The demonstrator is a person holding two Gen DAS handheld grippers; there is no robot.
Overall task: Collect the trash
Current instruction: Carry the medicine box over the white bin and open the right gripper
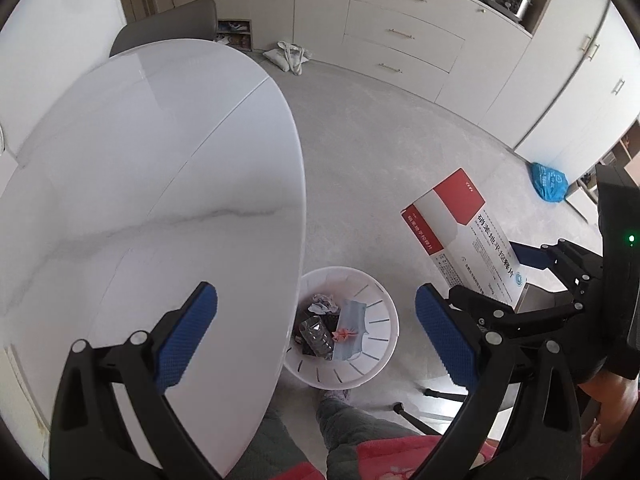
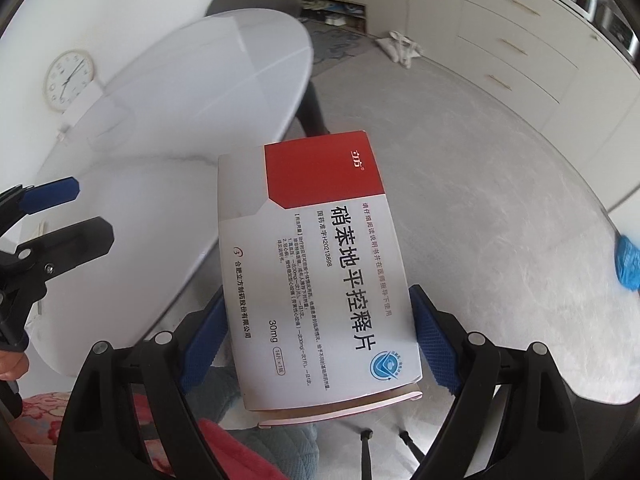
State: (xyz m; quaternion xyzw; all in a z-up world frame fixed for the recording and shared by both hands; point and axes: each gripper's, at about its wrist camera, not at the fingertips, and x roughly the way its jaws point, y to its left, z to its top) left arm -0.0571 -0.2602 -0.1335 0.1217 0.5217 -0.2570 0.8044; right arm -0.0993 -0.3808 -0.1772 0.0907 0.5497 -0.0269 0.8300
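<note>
Pinching a red-and-white medicine box between blue pads, right gripper, jaws pressed against the carton's two long sides, near end at 6 o'clock in the right wrist view, red panel pointing away toward 12. Printed in large black characters along the face: 硝苯地平控释片, with "30mg" beside it, "国药准字H20213898" in smaller print, a white brand mark on the red panel, and a round blue emblem at the near corner. Held aloft above the floor, lower flap slightly ajar at the near end.

Hanging wide apart, left gripper, jaws spread and holding nothing, one blue pad over the table edge at 8 o'clock, the other at 4 o'clock. Seen past that pad in the left wrist view, the same box tilted at 3 o'clock, gripped at its lower end.

Standing on the floor just below, between the left pads at 6 o'clock, a white slotted wastebasket partly tucked under the rim of the white marble-veined table. Inside it: a crumpled tissue, a light blue face mask, dark plastic wrappers and a small orange scrap.

Farther off, a blue plastic bag on the floor at 2 o'clock, a white tote bag at 12, cream drawers behind, and a wall clock at 10 o'clock in the right wrist view.
</note>
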